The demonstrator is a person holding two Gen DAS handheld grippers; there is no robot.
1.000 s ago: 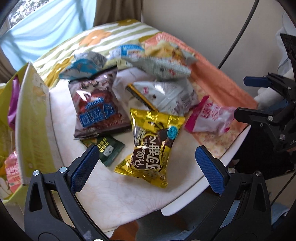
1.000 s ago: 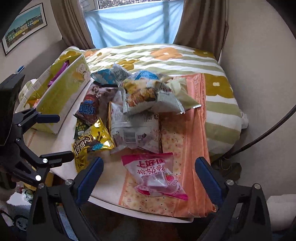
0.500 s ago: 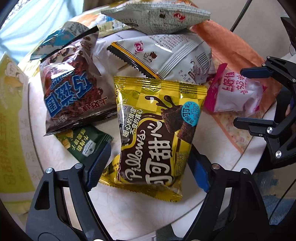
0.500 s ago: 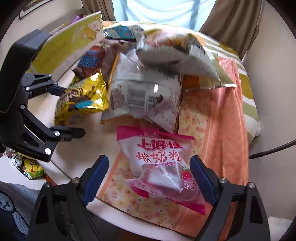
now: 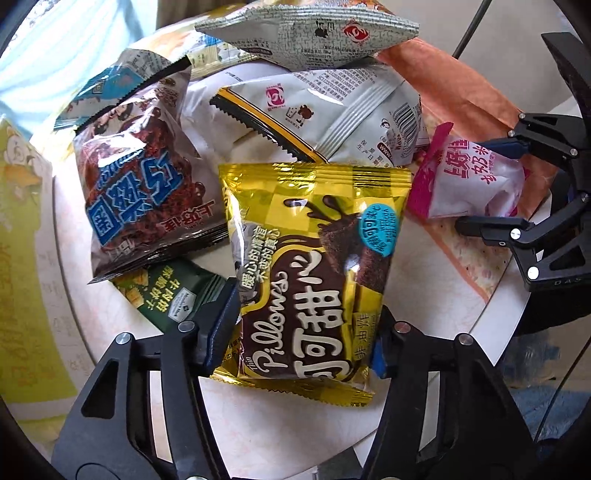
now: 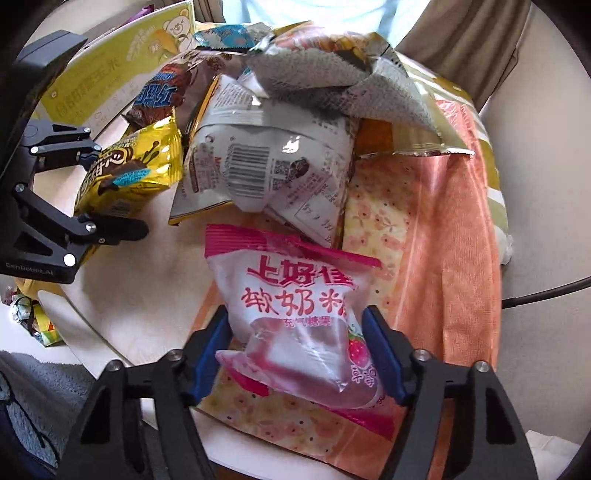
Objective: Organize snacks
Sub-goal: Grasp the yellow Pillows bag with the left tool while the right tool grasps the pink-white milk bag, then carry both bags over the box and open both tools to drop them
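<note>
Left hand-held gripper (image 5: 304, 332) clamps gold bag (image 5: 314, 266); right hand-held gripper (image 6: 297, 350) clamps pink bag (image 6: 295, 317).

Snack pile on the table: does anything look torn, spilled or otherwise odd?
Nothing looks spilled or clearly torn. The packets lie in a loose heap: the grey bag rests on the white bag, which overlaps the gold packet. The pink packet lies apart on the orange cloth.
</note>
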